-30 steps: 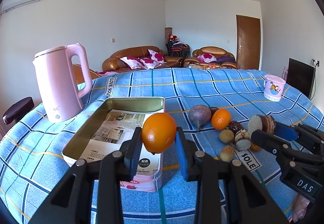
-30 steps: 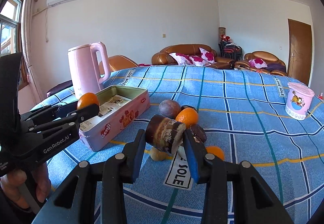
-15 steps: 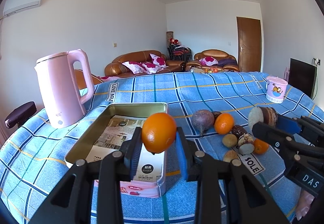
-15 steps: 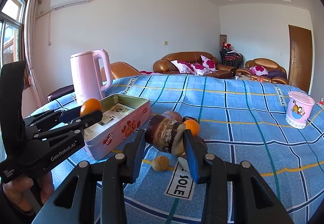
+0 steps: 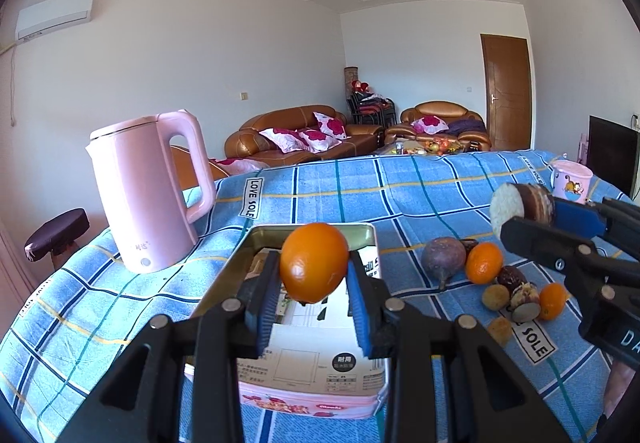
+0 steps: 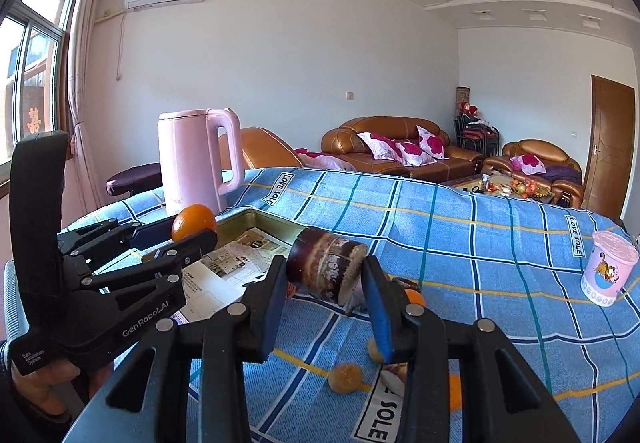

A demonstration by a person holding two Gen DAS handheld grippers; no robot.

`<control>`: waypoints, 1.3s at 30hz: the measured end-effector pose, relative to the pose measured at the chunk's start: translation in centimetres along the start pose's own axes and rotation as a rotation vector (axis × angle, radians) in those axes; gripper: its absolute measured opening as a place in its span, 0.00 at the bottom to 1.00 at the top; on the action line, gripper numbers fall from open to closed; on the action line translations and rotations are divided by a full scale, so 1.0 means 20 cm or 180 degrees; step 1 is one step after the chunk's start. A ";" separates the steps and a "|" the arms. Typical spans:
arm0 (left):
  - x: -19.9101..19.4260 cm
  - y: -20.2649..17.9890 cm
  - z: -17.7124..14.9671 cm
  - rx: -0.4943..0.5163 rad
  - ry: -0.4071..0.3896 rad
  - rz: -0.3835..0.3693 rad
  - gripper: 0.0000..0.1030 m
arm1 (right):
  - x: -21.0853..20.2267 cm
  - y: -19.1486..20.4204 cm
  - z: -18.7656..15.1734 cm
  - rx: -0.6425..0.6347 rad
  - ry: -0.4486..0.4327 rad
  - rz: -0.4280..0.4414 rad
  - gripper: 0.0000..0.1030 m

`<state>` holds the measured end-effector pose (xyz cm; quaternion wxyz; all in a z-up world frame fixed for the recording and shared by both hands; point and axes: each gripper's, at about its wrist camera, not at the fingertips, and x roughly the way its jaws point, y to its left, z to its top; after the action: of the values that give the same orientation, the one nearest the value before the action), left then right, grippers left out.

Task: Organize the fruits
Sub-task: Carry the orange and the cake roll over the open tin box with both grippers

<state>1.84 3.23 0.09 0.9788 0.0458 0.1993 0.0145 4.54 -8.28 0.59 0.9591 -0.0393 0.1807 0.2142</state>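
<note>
My left gripper (image 5: 313, 283) is shut on an orange (image 5: 314, 262) and holds it above the open metal tin (image 5: 370, 239), over its near half. My right gripper (image 6: 326, 279) is shut on a brown cut stem piece (image 6: 326, 270), held in the air right of the tin (image 6: 276, 223). It also shows in the left wrist view (image 5: 520, 205). On the cloth right of the tin lie a purple fruit (image 5: 443, 257), a tangerine (image 5: 484, 263), a second small orange (image 5: 553, 301) and several small brown pieces (image 5: 496, 297).
A pink kettle (image 5: 146, 191) stands at the back left of the tin. A pink cartoon cup (image 6: 609, 267) stands at the far right. The table wears a blue checked cloth (image 5: 400, 183). A stool (image 5: 56, 237) sits off the left edge.
Both grippers have risen with their loads. The left one with the orange has moved forward over the tin. The right one with the stem piece has lifted higher above the fruit pile.
</note>
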 end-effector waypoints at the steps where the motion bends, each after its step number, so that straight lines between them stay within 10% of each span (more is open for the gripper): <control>1: 0.01 0.01 0.00 0.0002 0.0012 0.0012 0.33 | 0.01 0.01 0.02 -0.0027 0.0003 0.0013 0.39; 39: 0.51 0.26 -0.02 -0.0196 0.0968 -0.0163 0.33 | 0.70 0.16 0.05 -0.0013 0.0752 0.0360 0.39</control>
<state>11.00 8.94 -3.75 0.9383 0.0079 0.3457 0.0024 15.30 0.37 -3.61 0.9175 -0.0560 0.2940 0.2622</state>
